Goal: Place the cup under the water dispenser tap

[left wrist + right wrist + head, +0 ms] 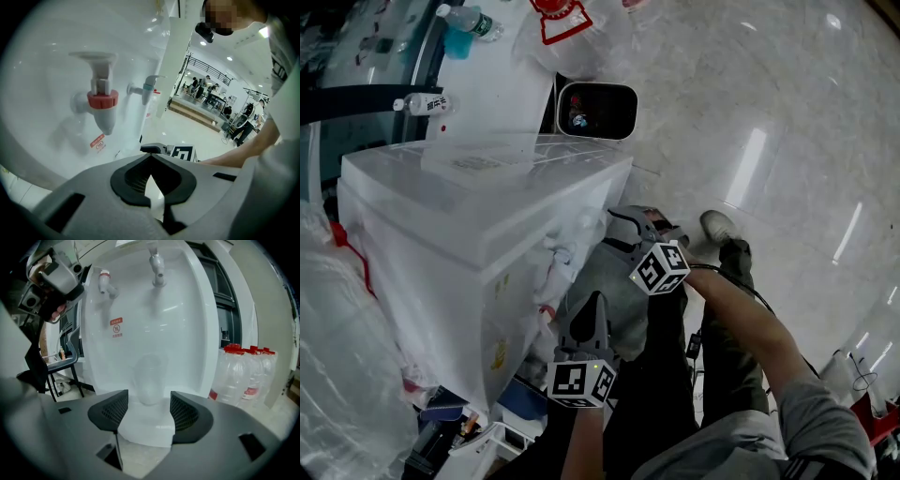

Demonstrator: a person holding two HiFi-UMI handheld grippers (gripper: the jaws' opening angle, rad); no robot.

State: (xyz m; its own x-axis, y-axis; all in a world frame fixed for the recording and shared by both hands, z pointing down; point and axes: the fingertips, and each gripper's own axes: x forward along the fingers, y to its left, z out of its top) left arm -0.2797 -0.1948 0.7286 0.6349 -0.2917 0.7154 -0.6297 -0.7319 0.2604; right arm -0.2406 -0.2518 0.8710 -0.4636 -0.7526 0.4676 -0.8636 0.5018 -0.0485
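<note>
— Where does the cup (150,376) stand for us now?

— Just ahead of the right gripper (149,401), in line with the gap between its jaws. It is upright on the white ledge (145,427) in the recess of the water dispenser (187,324). High above the jaws, nearly straight over the cup, hangs the tap (157,263). The red-collared tap (105,281) sits up and off to the left of them.

— Are we gripping it?

— We judge not. The right jaws stand well apart, and a sliver of white shows on either side of the cup's base. The clear plastic makes contact hard to rule out fully.

— And the left gripper (151,171)?

— Its jaws are closed, pad against pad, with nothing between them. It points at the dispenser front, with the red-collared tap up and to the left of the jaws.

— So how far along are we?

— The cup looks placed under the tap. What remains, as we see it, is to draw the right jaws straight back without nudging such a light cup.
</note>
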